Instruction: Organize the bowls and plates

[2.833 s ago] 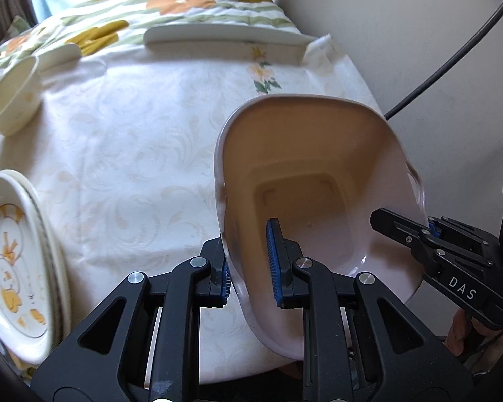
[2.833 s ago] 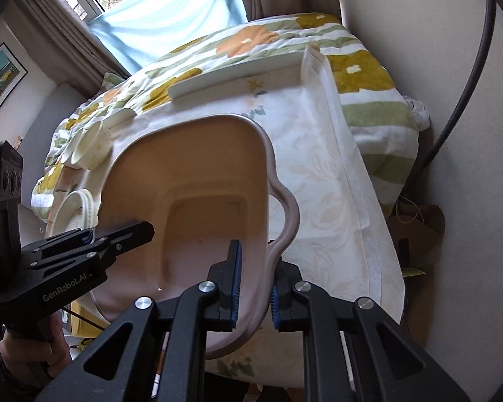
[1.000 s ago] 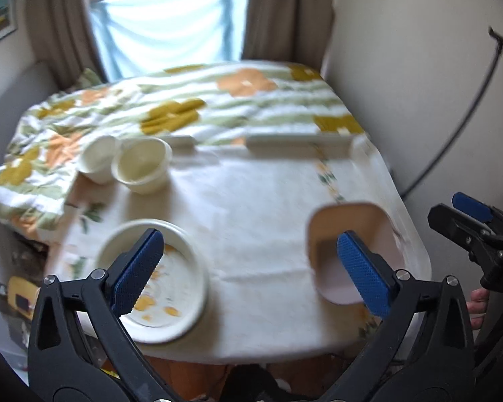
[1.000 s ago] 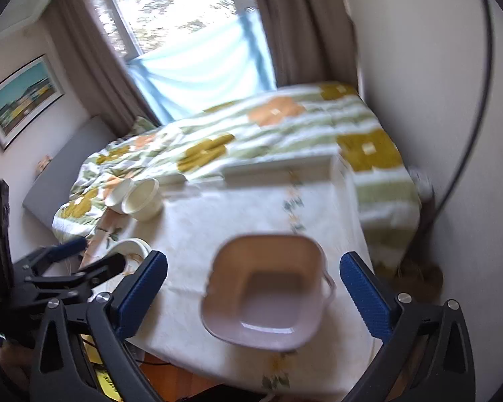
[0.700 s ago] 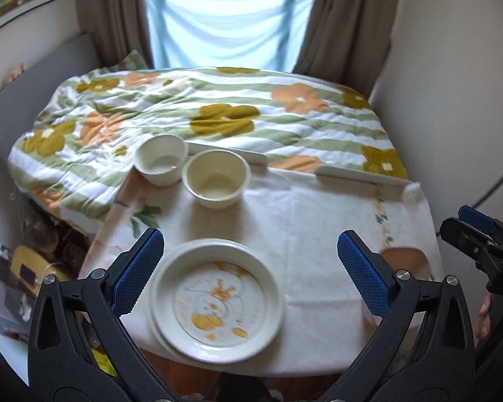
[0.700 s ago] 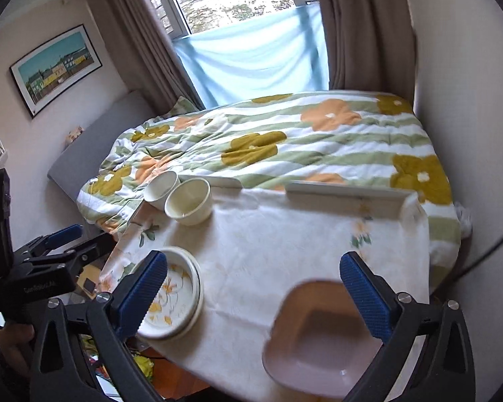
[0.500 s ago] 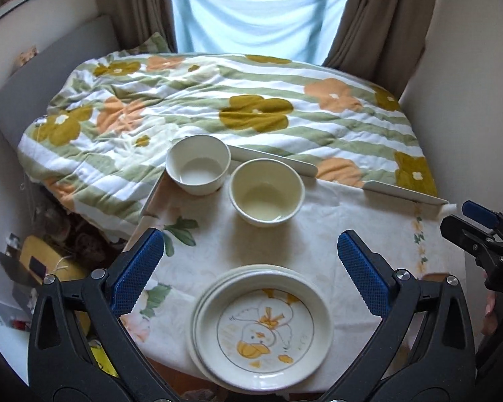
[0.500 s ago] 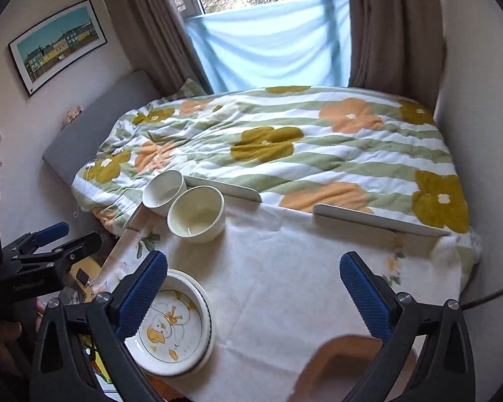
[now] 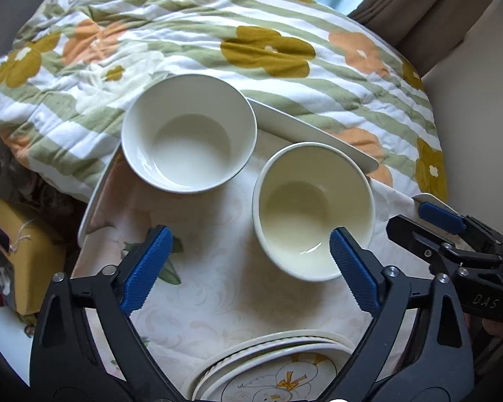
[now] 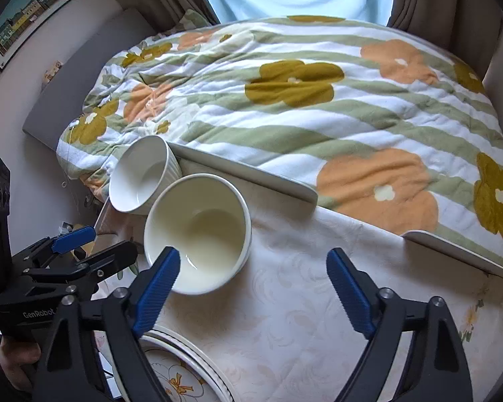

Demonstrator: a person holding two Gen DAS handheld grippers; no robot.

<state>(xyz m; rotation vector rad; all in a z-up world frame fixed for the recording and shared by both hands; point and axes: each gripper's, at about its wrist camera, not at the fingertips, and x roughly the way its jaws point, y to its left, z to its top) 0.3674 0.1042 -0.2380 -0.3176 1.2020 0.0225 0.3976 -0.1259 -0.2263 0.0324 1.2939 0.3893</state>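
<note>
Both grippers are wide apart and hold nothing, though their jaws have just been closing a little. The left gripper hangs over the table with the cream bowl by its right finger, which covers a bit of the near rim. The right gripper has the same cream bowl by its left finger. If both pinch this bowl at once, it could tip or slide, because the rim is smooth and round. The white bowl sits just beside it at the table's far left corner, close to the edge, so a bump might push it off onto the flowery blanket. The plates sit stacked at the near edge, under the grippers.
</note>
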